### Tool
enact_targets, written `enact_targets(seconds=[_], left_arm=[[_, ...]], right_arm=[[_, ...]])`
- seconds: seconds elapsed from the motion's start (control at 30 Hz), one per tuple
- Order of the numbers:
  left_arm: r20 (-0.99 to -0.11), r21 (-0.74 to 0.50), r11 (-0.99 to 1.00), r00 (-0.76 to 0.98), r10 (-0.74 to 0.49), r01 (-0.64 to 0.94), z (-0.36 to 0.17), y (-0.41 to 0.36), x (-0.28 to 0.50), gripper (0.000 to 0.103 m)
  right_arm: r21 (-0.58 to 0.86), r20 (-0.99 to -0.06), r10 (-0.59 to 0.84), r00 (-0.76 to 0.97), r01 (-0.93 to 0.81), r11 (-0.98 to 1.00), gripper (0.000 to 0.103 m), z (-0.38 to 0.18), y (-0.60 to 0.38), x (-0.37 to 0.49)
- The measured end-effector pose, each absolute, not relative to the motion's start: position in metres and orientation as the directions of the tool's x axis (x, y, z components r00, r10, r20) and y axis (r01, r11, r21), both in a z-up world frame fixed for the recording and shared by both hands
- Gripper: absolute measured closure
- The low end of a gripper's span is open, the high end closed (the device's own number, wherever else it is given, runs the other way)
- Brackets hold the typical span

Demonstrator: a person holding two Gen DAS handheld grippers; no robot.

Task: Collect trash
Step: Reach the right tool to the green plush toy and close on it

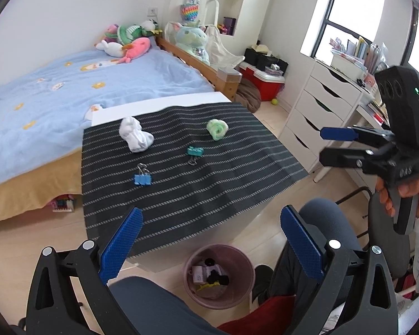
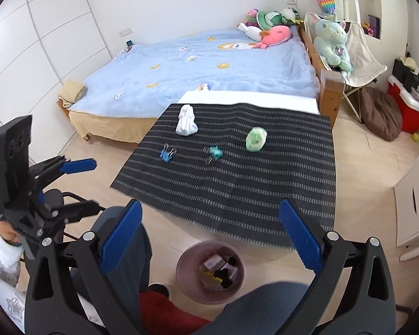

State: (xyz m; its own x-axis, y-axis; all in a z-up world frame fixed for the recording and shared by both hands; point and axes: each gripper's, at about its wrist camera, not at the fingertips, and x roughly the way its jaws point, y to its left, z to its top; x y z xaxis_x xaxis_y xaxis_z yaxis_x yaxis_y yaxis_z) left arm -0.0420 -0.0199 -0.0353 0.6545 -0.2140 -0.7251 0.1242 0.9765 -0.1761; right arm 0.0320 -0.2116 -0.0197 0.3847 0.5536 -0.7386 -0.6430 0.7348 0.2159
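On a table covered by a black striped mat (image 1: pixel 209 184) (image 2: pixel 251 178) lie a white crumpled wad (image 1: pixel 135 135) (image 2: pixel 186 120), a green crumpled wad (image 1: pixel 217 129) (image 2: pixel 255 138), a teal binder clip (image 1: pixel 195 152) (image 2: pixel 214 152) and a blue binder clip (image 1: pixel 142 178) (image 2: pixel 167 154). A pink bin (image 1: pixel 219 276) (image 2: pixel 211 270) with scraps inside stands on the floor below the table's near edge. My left gripper (image 1: pixel 212 243) (image 2: pixel 75 184) is open and empty, held above the bin. My right gripper (image 2: pixel 211 237) (image 1: pixel 331 145) is also open and empty, off the table's right side.
A bed with a blue blanket (image 2: pixel 204 67) and plush toys stands behind the table. A white drawer unit (image 1: pixel 318 114) is at the right, a red cooler (image 1: pixel 265 82) and brown cushion beyond. The person's knees (image 1: pixel 159 307) and a chair flank the bin.
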Motion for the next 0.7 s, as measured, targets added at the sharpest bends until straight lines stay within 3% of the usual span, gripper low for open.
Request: enact_targets(seconds=[0.37,0.7], left_arm=[[-0.719,-0.183,0.979,0.667,-0.197,0.091,-0.037,-0.005,-0.033,0.008],[-0.727,-0.199,0.977,0.658,-0.197,0.073,-0.045,0.004,-0.032,0.008]], right_arm=[[0.132,-0.809,0.452,0.375,-0.634,0.762,0.006,-0.031,-0.165,0.114],[0.147,-0.885,0.373,0.278,-0.594,0.791,0.006,-0.070,-0.130,0.189]])
